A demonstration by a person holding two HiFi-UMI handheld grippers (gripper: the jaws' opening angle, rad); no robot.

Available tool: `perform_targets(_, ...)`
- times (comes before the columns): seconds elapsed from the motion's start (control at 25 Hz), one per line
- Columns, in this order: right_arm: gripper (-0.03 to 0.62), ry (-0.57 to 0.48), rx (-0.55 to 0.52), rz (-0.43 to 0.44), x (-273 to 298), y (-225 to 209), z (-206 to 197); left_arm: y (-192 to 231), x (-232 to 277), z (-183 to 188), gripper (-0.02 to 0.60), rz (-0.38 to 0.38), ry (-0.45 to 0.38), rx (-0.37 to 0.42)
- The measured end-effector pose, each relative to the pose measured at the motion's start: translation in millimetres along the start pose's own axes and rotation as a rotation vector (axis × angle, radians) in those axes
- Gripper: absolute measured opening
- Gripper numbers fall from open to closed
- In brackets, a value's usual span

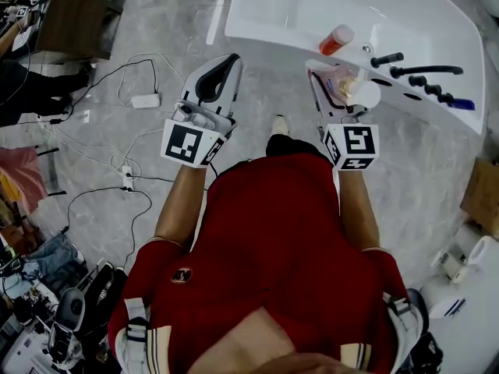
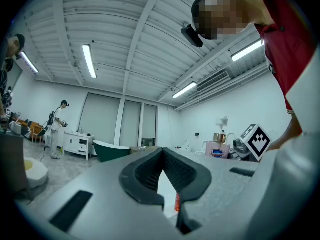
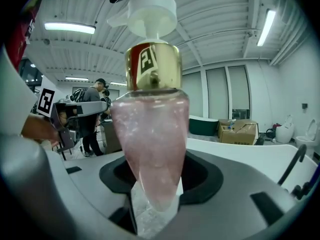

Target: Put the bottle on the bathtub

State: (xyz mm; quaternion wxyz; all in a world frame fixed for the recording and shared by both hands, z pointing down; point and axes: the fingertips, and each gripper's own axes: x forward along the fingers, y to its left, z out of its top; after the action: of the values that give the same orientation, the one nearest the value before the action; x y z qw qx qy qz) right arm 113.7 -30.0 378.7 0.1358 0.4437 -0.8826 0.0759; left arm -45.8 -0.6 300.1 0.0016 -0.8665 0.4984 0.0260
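My right gripper point(image 1: 337, 75) is shut on a pink pump bottle point(image 1: 352, 86) with a gold collar and a white pump head. It holds the bottle over the near rim of the white bathtub point(image 1: 265, 22). In the right gripper view the bottle point(image 3: 151, 124) stands upright between the pads, its narrow base down in the jaws. My left gripper point(image 1: 212, 80) hangs over the grey floor left of the tub, shut, with nothing in it. The left gripper view shows its pads point(image 2: 150, 176) meeting at the tips.
An orange bottle point(image 1: 337, 39) lies on the tub rim beside a black faucet set point(image 1: 425, 72). White cables and a power strip point(image 1: 145, 100) cross the floor at left. A dark table point(image 1: 74, 18) stands far left, a cardboard box point(image 1: 483, 193) at right.
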Motion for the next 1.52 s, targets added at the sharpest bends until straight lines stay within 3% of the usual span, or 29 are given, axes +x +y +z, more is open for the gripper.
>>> perform_targets(0.36, 0.219, 0.028, -0.012, 0.058, 39, -25, -16, 4, 41, -14, 0.006, 0.047, 0.033, 0.024)
perform_targets(0.76, 0.219, 0.071, -0.017, 0.039, 78, -39, -27, 25, 53, -22, 0.007, 0.077, 0.065, 0.005)
perform_targets(1.52, 0.219, 0.149, -0.003, -0.126, 164, -48, -57, 106, 74, -37, 0.007, -0.051, 0.083, -0.005)
